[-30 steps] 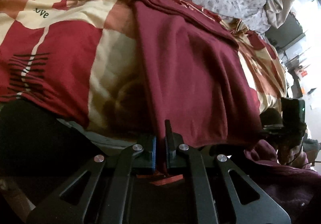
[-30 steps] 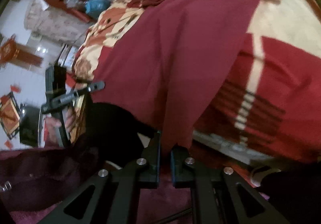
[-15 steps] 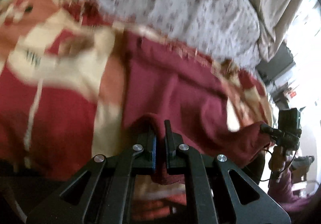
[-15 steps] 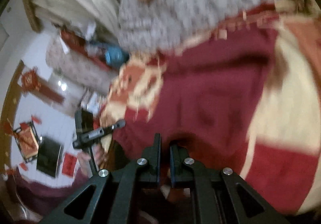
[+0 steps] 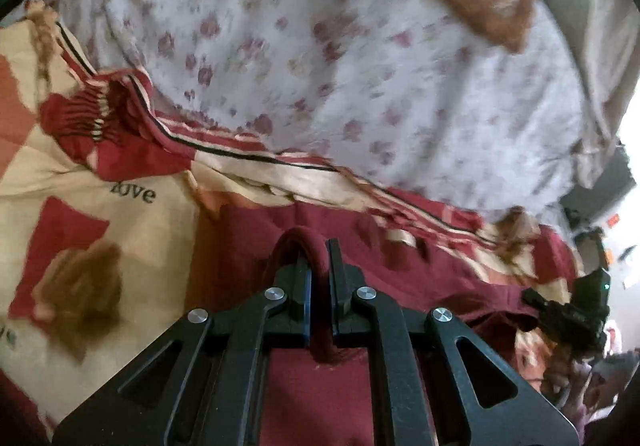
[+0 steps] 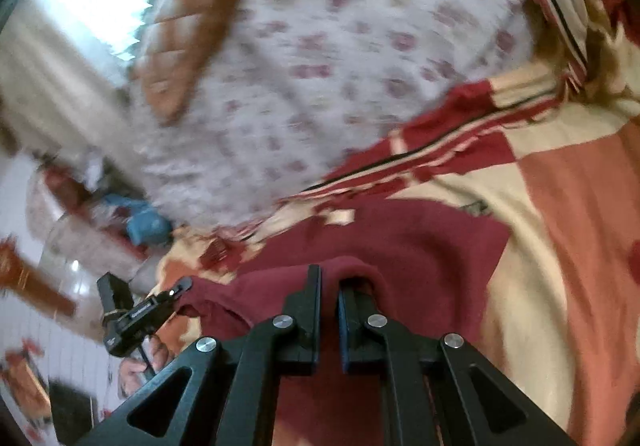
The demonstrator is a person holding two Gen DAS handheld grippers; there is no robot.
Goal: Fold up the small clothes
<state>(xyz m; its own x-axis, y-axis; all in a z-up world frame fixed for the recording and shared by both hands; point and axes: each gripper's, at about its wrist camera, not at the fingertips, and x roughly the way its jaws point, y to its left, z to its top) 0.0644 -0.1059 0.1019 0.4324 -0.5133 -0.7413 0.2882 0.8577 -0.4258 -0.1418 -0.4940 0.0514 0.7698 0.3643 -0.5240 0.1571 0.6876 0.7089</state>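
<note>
Both grippers carried hem toward floral quilt (image 5: 360, 58) | left gripper (image 5: 319, 278), right gripper (image 6: 329, 300) clenched on maroon garment (image 5: 400, 258) | risk: uneven release skews fold

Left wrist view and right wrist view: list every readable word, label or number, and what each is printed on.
"Love": dark lettering on the cream patch of the patterned blanket, left wrist view.
White marking on the left tool, right wrist view: too small to read.
Dark print on the blanket, right wrist view: blurred.

Floral quilt (image 6: 320, 46) motion-blurred; maroon garment (image 5: 320, 398) cut off by bottom edge
</note>
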